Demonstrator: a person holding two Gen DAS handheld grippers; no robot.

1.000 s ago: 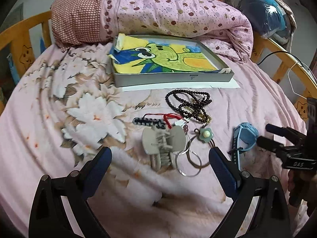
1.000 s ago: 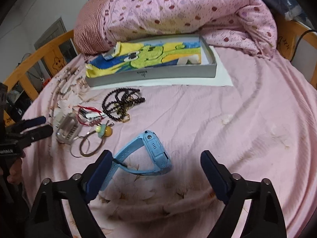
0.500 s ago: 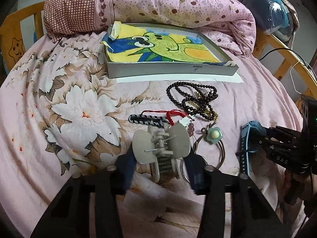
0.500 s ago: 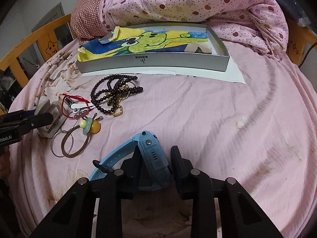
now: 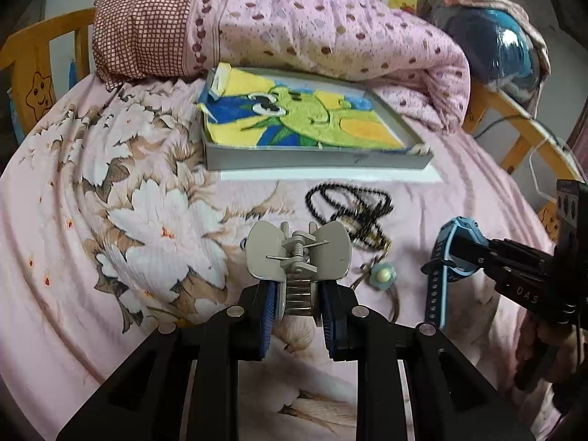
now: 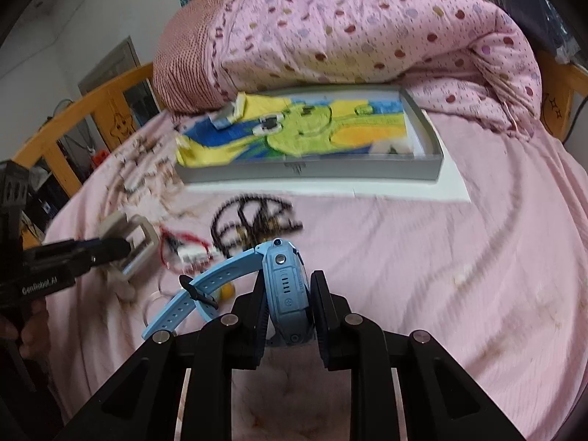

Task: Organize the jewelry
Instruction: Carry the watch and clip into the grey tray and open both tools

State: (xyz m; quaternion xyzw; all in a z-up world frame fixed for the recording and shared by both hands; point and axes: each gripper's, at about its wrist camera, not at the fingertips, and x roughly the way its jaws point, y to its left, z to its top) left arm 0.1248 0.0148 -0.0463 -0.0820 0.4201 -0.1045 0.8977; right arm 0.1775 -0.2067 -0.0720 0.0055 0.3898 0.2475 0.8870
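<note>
Nearest in the left wrist view, the left gripper [image 5: 297, 307] is closed tight on the toothed end of a grey hair claw clip [image 5: 298, 253], whose two rounded wings and spring stand up just past the fingertips, lifted clear of the pink bedsheet [image 5: 110, 294]. To the right, the right gripper [image 6: 287, 303] is pinched shut on the body of a blue watch [image 6: 284, 283], its strap curving away to the left and hanging free. Just beyond the clip, a keyring with a small green flower charm [image 5: 382, 275] lies on the sheet, and near it a red cord [image 6: 183, 239] with a white tag. A little farther, a string of dark beads [image 5: 349, 207] lies in loose loops between the grippers and the box. Farther still, a shallow grey box [image 5: 316, 158] rests on a white sheet of paper [image 6: 452, 187], holding a cloth with a green cartoon figure [image 5: 305, 117]. At the far end, a rolled pink dotted quilt [image 6: 367, 36] lies against the box's far edge.
</note>
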